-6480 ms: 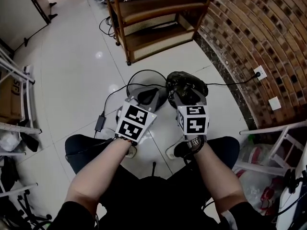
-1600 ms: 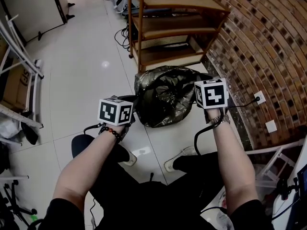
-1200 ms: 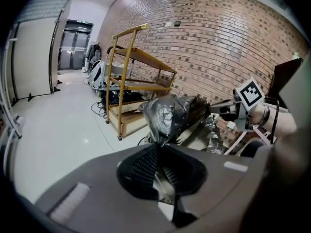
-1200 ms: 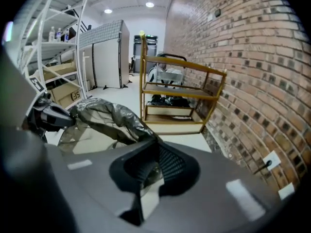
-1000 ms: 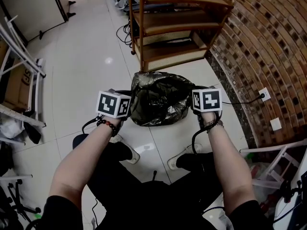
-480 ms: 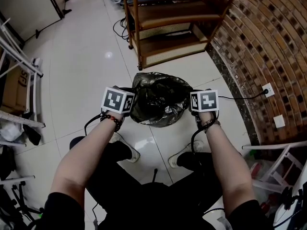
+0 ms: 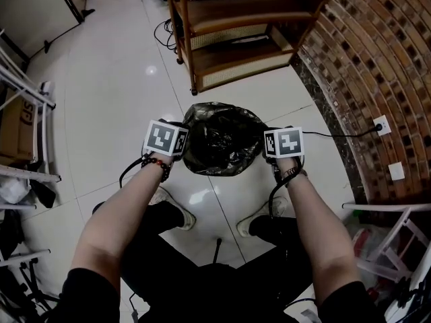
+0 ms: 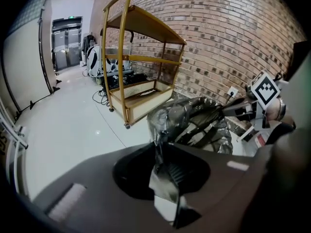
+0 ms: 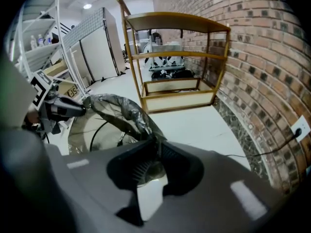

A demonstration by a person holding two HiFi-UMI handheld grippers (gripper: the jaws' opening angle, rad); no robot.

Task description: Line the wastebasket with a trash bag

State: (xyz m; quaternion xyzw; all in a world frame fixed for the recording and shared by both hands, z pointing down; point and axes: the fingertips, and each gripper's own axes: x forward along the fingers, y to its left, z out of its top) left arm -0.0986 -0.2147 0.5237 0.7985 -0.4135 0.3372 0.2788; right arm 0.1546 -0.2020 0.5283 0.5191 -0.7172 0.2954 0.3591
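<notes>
Black trash bag (image 7: 222,136), edges inside left gripper (image 8: 158,147), right gripper (image 9: 155,144), jaws just eased apart

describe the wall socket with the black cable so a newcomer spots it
Follow the red-brown brick wall on the right down to its dark skirting. Two white square plates sit above; the white wall socket is the one nearer the wooden shelf unit, and only it has a black cable plugged in.

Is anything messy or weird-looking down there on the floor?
Nothing looks spilled or broken. The black trash bag is crumpled and bunched up in the middle of the white floor, not smooth at all. Loose cables also lie in a tangle on the floor beside the wooden shelf.
</notes>
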